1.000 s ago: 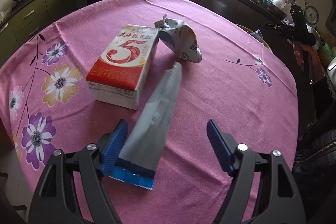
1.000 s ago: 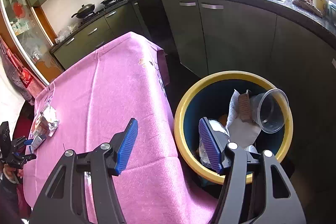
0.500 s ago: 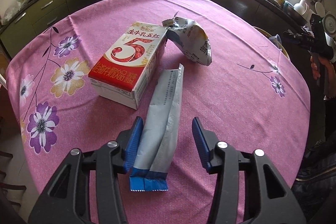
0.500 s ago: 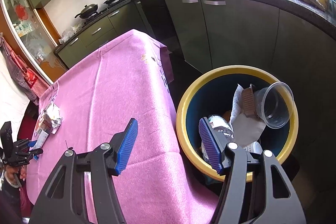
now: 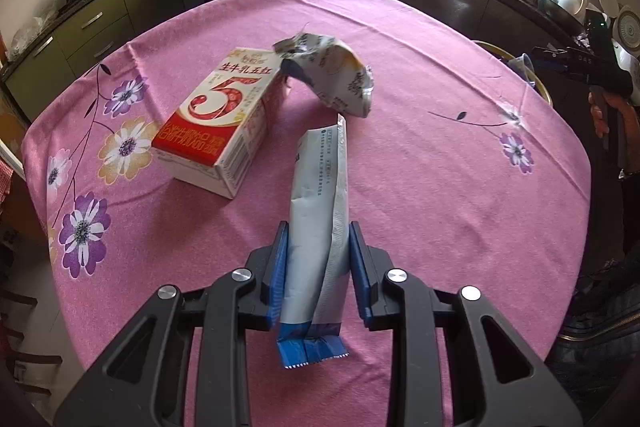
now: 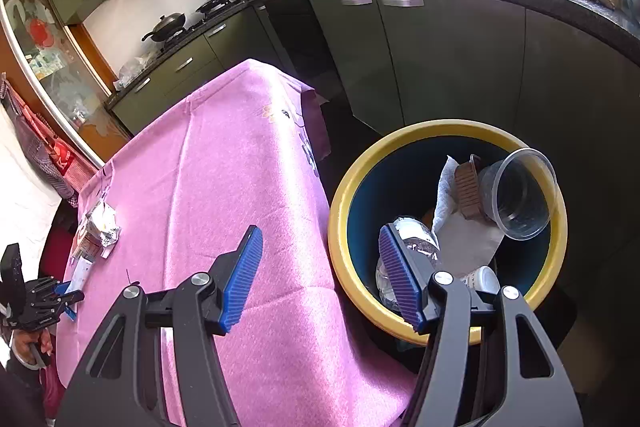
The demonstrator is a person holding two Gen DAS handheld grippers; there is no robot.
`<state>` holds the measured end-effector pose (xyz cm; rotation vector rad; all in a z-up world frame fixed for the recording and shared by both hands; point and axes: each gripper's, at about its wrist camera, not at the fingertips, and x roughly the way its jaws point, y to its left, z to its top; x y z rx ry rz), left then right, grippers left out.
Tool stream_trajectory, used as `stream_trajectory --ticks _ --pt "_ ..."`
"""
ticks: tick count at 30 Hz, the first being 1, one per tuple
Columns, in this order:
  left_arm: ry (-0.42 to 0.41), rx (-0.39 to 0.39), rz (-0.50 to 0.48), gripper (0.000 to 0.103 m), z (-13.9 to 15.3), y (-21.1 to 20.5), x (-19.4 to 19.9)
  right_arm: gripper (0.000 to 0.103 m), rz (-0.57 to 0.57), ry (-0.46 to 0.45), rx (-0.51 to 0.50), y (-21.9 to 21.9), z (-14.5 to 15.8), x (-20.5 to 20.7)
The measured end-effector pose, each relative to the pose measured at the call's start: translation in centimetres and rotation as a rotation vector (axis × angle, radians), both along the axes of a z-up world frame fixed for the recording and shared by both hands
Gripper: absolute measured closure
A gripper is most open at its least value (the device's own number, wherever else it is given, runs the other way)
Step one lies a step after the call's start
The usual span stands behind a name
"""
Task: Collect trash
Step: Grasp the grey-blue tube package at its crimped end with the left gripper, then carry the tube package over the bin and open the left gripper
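In the left wrist view my left gripper point(image 5: 318, 239) is shut on a long silver wrapper point(image 5: 320, 203) with a blue end, which lies on the pink tablecloth point(image 5: 420, 187). Beyond it lie a red and white milk carton point(image 5: 216, 119) and a crumpled foil bag point(image 5: 332, 79). In the right wrist view my right gripper point(image 6: 320, 247) is open and empty, held over the table's edge beside a yellow-rimmed trash bin point(image 6: 340, 195). The bin holds a clear plastic cup point(image 6: 518, 195), a plastic bottle point(image 6: 416, 239) and paper.
Dark kitchen cabinets and a counter point(image 6: 440, 27) ring the table. The carton and foil bag show small at the far left of the right wrist view point(image 6: 100, 227). My left gripper also shows there point(image 6: 36, 299). My right gripper shows at the right of the left wrist view point(image 5: 580, 63).
My left gripper has closed from wide open onto the silver wrapper. The right gripper has stayed open beside the bin, shifting only slightly.
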<state>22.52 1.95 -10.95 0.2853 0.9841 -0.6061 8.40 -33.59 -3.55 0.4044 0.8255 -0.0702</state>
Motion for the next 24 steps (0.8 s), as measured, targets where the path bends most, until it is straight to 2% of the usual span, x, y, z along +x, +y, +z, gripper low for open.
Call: stream_trajectory --ticks 7,11,16,24 --pt "-0.022 -0.057 -0.077 0.075 3.1 -3.5 -2.2 0.042 -0.005 -0.027 0.009 -0.5 0.7 -0.6" --pt "-0.017 -0.099 -0.157 0.075 4.9 -7.1 -2.8 0.042 -0.023 -0.055 0.006 -1.5 1.6 -1.5" --pt "-0.006 -0.143 -0.296 0.075 6.0 -14.0 -2.6 0.042 -0.088 -0.101 0.005 -4.1 2.8 -3.5" --pt "0.05 -0.184 -0.456 0.075 5.0 -27.8 -0.2 0.042 -0.194 -0.145 0.023 -8.9 3.5 -7.8"
